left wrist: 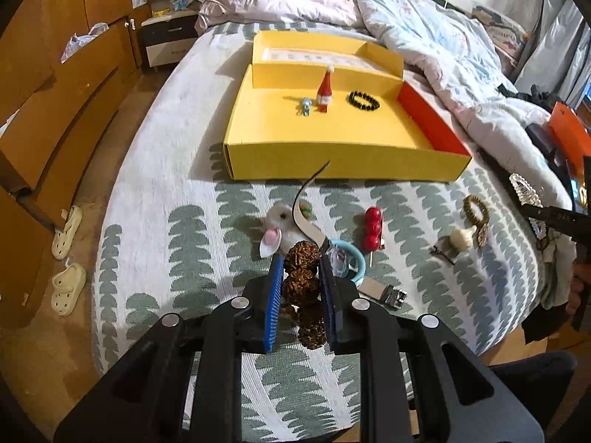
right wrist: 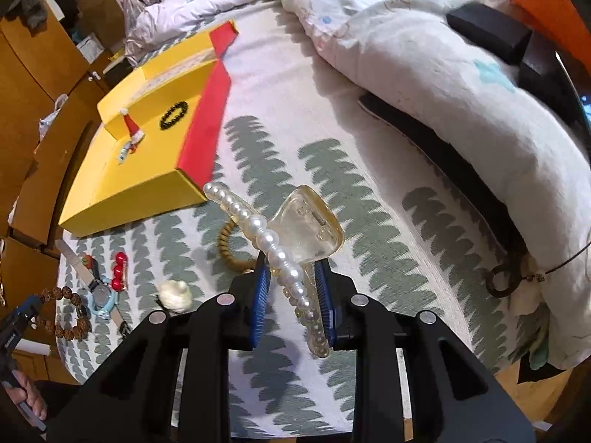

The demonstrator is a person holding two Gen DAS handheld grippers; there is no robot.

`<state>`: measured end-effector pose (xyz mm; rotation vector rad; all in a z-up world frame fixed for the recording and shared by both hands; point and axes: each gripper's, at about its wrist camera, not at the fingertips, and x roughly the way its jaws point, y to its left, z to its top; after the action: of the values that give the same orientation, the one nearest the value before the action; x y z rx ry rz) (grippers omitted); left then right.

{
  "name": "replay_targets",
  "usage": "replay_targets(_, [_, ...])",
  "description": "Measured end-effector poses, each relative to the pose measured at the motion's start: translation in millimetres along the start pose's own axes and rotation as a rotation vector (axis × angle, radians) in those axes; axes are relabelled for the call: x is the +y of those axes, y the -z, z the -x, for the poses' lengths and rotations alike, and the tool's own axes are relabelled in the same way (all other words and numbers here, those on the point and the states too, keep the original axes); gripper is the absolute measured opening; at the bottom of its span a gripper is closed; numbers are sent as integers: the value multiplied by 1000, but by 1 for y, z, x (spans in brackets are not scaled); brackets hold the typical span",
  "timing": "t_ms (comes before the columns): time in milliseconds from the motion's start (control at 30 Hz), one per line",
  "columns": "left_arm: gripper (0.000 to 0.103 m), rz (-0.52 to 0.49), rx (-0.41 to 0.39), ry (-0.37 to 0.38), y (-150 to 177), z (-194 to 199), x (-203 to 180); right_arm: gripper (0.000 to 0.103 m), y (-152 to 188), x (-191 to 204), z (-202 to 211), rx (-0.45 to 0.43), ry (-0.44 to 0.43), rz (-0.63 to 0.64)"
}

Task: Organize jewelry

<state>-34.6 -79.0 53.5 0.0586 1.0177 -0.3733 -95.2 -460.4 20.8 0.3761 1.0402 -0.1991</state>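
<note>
Gripping a string of knobbly brown seed beads point(left wrist: 301, 284) between its blue pads, the left gripper point(left wrist: 302, 297) hangs over the near edge of the bed point(left wrist: 155, 192), its jaws drawn in tight on the beads. The right gripper point(right wrist: 293, 301) has its jaws narrowed on a clear hair claw trimmed with pearls point(right wrist: 280, 247), which sticks up and out past the fingertips. Just beyond the left gripper, on the leaf-patterned sheet, lie a plush mouse clip point(left wrist: 277, 225) and a pale blue watch point(left wrist: 345, 258) with its strap curling toward the box. To their right sit a red ball hair clip point(left wrist: 373, 228), a cream bobble clip point(left wrist: 460, 238) and a gold coil hair tie point(left wrist: 476, 212). Farther off, the yellow box point(left wrist: 332, 162) rests open on the sheet, its right wall red. Inside it, toward the far side, stand a small blue trinket point(left wrist: 306, 106), a Santa hat clip point(left wrist: 325, 90) and, to the right, a black bead bracelet point(left wrist: 364, 100). A rumpled quilt point(left wrist: 424, 37) lies beyond.
</note>
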Motion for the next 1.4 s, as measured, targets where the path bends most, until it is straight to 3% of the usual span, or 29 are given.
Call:
replay_targets(367, [20,7,-60,19,-21,19,-8,26,-18,64,12,-60,-81,87])
replay_targets(733, [20,1,-84,11,-72,21,-16,26,-61,148,2,-57,-172,185])
replay_targets(933, [20,-16,-116,2,-107,23,-24,26,-89,175,-26,-39,-202,201])
replay_targets(1200, [20,-5,-131,34,-157,-6,-31,26,-116,191,-67,3,-211,216])
replay_targets(1400, [20,-5,-90,48,-177,-43,-38,26,-134,195,-91,11,-228,203])
